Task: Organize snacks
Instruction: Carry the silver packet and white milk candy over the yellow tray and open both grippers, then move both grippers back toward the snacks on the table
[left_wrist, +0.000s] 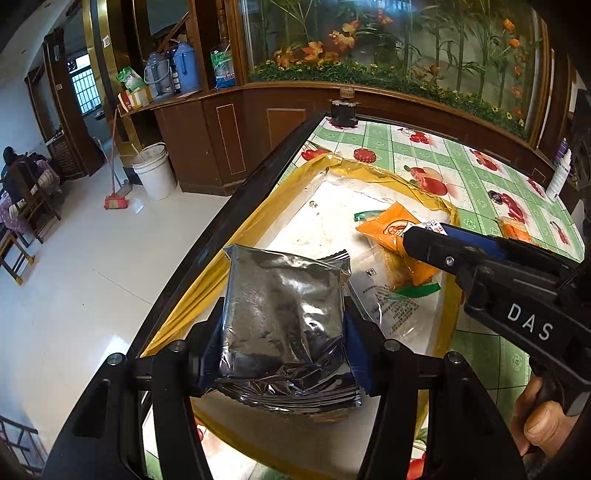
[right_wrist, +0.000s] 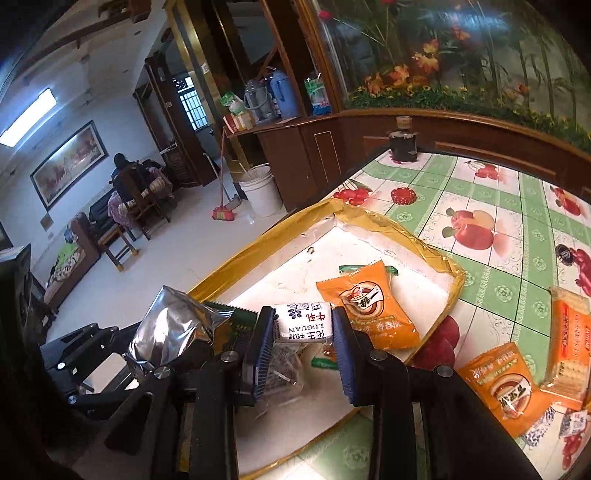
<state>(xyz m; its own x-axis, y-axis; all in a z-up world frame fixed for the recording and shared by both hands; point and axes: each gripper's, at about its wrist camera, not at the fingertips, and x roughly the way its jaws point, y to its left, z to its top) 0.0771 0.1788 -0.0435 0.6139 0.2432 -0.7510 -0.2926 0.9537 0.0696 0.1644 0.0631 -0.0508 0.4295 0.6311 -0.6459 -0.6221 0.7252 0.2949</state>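
Fruit-print bench (right_wrist: 491, 206) carries a gold-rimmed tray (right_wrist: 456, 280). Left tongs (left_wrist: 284, 332) pinch a silver packet (left_wrist: 284, 295) over the tray; right tongs (right_wrist: 303, 332) pinch a white candy (right_wrist: 303, 323). Lower both inside the rim beside the orange packet (right_wrist: 369, 306) before letting go

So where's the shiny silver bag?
The silver bag is clamped in the left gripper, held over the near end of the gold-edged tray, left of the orange packet lying inside it.

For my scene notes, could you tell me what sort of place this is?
Most likely a family home's living or dining room: a fruit-print tablecloth, thermos flasks on a wooden cabinet, and a broom beside a white bucket.
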